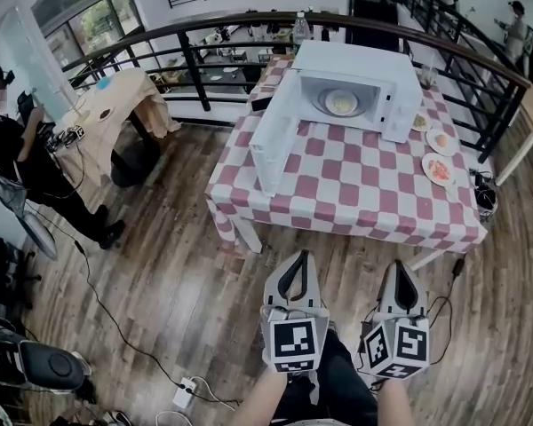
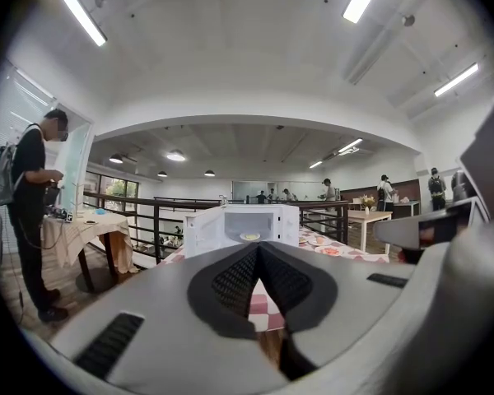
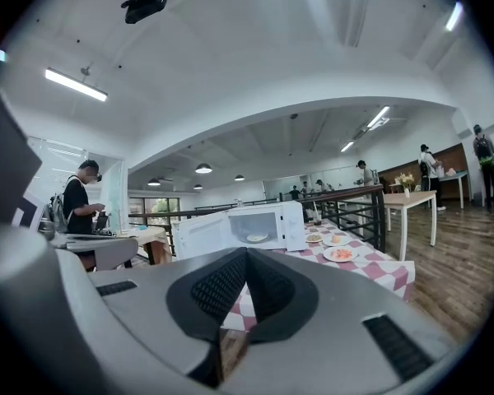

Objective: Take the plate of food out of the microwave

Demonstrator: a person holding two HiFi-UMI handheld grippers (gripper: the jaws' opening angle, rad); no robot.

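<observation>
A white microwave [image 1: 351, 82] stands at the back of a table with a red and white checked cloth [image 1: 338, 180], its door [image 1: 275, 140] swung open to the left. Inside lies a plate of pale food [image 1: 341, 102], which also shows in the left gripper view [image 2: 249, 237] and the right gripper view [image 3: 256, 238]. My left gripper [image 1: 295, 257] and right gripper [image 1: 400, 266] hang side by side over the wooden floor, well short of the table's near edge. Both are shut with nothing in them, and both point towards the microwave [image 2: 245, 227].
Three plates of food [image 1: 438, 169] sit on the table right of the microwave. A dark railing [image 1: 186, 60] runs behind the table. A person [image 1: 22, 162] stands at a draped table [image 1: 115, 105] to the left. Cables and a power strip [image 1: 182, 390] lie on the floor.
</observation>
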